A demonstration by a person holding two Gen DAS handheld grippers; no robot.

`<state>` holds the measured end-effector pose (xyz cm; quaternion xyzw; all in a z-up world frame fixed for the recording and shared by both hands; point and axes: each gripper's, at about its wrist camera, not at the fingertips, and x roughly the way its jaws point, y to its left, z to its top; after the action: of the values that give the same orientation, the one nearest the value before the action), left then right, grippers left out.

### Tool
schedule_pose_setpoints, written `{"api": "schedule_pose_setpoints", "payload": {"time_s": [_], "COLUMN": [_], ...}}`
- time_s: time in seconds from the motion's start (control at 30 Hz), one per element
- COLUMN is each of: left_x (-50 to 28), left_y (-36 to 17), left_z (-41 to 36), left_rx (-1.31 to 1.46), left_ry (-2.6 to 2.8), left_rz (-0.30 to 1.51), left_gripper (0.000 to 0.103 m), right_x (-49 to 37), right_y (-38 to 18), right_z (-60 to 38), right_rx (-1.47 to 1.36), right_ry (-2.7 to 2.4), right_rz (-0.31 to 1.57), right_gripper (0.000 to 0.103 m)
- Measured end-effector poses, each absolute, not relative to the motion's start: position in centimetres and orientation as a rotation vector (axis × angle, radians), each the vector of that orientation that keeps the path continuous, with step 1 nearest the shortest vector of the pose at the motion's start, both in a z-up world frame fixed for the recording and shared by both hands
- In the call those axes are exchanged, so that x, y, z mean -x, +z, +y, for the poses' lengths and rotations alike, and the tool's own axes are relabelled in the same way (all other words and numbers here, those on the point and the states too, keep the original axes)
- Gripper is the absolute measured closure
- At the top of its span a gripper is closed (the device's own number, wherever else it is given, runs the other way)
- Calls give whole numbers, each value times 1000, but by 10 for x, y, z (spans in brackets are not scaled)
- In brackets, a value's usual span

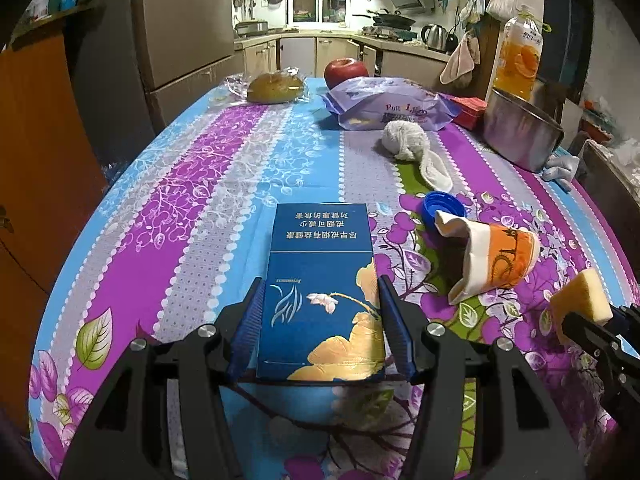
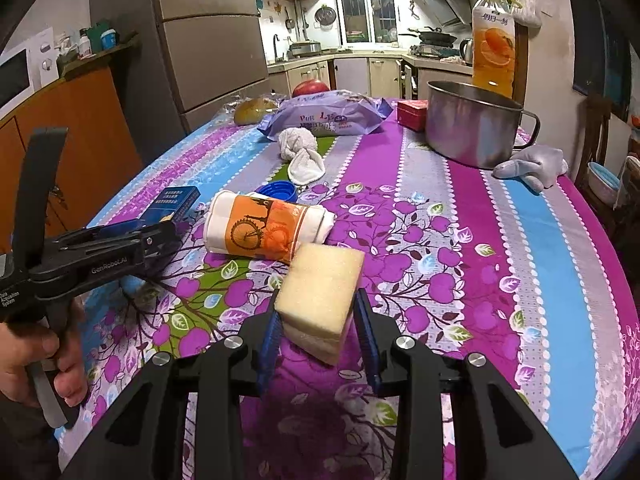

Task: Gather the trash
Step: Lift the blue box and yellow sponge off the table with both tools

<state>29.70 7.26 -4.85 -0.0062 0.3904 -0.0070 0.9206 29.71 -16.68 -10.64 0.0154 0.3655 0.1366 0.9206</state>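
Your left gripper (image 1: 320, 300) has its fingers (image 1: 250, 328) clamped on the two long sides of a dark blue box (image 1: 320, 280), which points away from you above the flowered cloth of the bench (image 1: 160, 240). Your right gripper (image 2: 318, 320) has its fingers (image 2: 268, 340) grasping a pale yellow sponge (image 2: 320, 296), lifted clear of the cloth; in the left view the same sponge shows at the far right edge.

Just right of the box lies a crushed paper cup (image 1: 492, 256) on its side, orange printed, its mouth flattened; you cannot see anything inside it. A blue bottle cap (image 1: 440, 208) sits touching its far end. Farther off rests a balled white cloth (image 1: 408, 144), then a purple bread bag (image 1: 392, 104) with an apple (image 1: 346, 72) behind it and a bun in clear wrap (image 1: 274, 88) to the left.

On the far right stands a steel pot (image 2: 472, 124); its inside is hidden from both views. Behind it is a bottle of orange drink (image 2: 492, 44), mostly full, and a red box (image 2: 412, 114) beside it.
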Motion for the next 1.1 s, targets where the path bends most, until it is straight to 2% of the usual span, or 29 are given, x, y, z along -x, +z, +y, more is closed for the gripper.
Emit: {"api": "schedule_pose_setpoints", "payload": {"time_s": [1.1], "left_x": [-230], "left_y": [-8], "left_z": [42], "left_rx": [56], "left_ry": [-164], "left_rz": [647], "left_gripper": [50], "right_x": [-247], "right_y": [-83], "right_z": [-178], "right_rx": [-15], "right_ry": [280], "right_rz": [656], "right_gripper": [67]}}
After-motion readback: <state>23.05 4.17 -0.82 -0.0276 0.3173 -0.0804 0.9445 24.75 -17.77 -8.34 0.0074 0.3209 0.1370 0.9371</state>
